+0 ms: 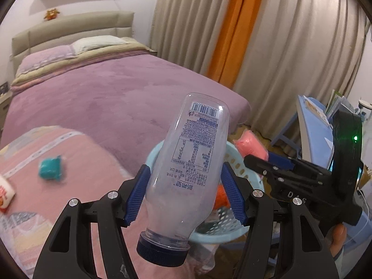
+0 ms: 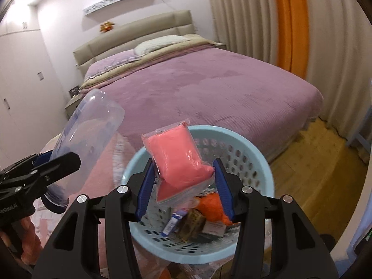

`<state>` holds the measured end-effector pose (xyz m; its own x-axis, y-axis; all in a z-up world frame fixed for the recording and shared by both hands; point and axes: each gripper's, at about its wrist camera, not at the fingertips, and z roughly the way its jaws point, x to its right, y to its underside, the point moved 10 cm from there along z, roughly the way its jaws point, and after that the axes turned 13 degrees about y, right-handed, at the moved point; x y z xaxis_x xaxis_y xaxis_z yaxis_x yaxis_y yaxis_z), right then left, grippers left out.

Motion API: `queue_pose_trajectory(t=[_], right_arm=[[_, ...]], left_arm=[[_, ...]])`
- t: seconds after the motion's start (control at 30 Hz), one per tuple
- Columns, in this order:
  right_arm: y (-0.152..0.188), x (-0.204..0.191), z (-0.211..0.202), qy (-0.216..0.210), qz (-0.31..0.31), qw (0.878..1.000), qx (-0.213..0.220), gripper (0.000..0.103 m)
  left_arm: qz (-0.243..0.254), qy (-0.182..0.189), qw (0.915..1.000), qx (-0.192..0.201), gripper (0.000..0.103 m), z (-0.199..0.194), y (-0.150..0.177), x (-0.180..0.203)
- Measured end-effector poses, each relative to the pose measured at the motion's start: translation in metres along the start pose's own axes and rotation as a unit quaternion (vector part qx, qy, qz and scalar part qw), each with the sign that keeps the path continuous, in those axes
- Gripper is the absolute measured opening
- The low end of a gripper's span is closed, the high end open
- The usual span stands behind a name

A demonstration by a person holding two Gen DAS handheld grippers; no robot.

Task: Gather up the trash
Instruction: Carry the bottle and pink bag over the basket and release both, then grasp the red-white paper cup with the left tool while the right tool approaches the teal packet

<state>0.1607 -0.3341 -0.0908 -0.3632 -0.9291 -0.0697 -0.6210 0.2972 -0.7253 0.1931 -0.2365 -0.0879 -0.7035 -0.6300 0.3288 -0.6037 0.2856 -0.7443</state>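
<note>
Over the pale-blue basket (image 2: pixel 262 162), near the bed: 2 items, clear bottle (image 1: pixel 190 162) clamped in left gripper (image 1: pixel 186 195), pink packet (image 2: pixel 179 160) in right gripper (image 2: pixel 183 189); centre each above the rim before releasing.

The basket (image 1: pixel 204 237) beyond the left gripper (image 1: pixel 184 193) is mostly hidden behind the held bottle (image 1: pixel 186 174). Left of that gripper, a teal packet (image 1: pixel 50 168) is blurred, and a red-and-white pack (image 1: pixel 5 196) is cut off by the edge. Basket contents under the right gripper (image 2: pixel 182 186) are too jumbled to identify.
</note>
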Motion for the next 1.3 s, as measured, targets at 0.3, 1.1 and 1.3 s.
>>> queue_pose_trajectory(t=[0.3,1.1,1.3], right_arm=[[0.004,0.030,0.019,0.036,0.022,0.999,-0.026,0.049],[0.013,-0.012,0.025,0.014,-0.020,0.999,-0.035,0.056],[0.006,-0.052,-0.002,-0.011,-0.050,0.999,-0.007,0.056]], left_arm=[[-0.011,0.005,0.9998,-0.015,0.061,0.035,-0.004,-0.003],[-0.047,-0.027,0.9971,0.054,0.077,-0.043,0.009,-0.037],[-0.056,-0.032,0.9930,0.099,0.080,-0.098,0.008,-0.045]])
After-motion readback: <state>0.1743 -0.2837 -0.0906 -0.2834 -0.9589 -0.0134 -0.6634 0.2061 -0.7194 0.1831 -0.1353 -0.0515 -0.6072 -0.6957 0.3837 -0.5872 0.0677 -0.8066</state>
